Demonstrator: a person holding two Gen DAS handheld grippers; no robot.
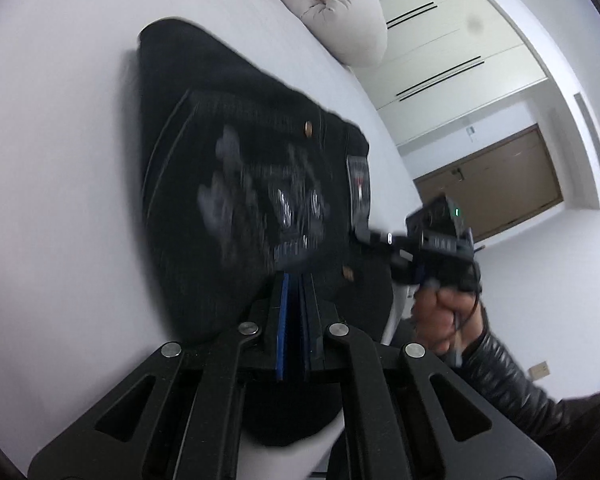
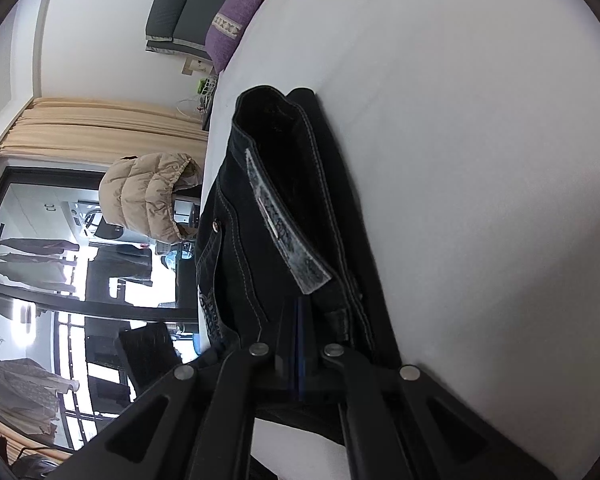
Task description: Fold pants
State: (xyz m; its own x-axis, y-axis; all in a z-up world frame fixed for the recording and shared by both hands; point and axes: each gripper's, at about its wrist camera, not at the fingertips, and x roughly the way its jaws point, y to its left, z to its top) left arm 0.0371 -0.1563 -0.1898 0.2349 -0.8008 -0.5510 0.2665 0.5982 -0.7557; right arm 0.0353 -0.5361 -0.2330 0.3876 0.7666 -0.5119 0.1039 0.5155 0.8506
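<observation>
On white bed (image 1: 60, 160), black pants (image 1: 204, 128)

The print on the black pants (image 1: 260, 200) is smeared by motion blur and cannot be read. The patch label (image 2: 284, 224) is too small to read. Perhaps the fingers (image 2: 300, 320) pinch fabric; their tips are hidden.

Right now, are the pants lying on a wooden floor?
No, the black pants lie on a white bed sheet, with a quilted beige duvet beyond them.
</observation>
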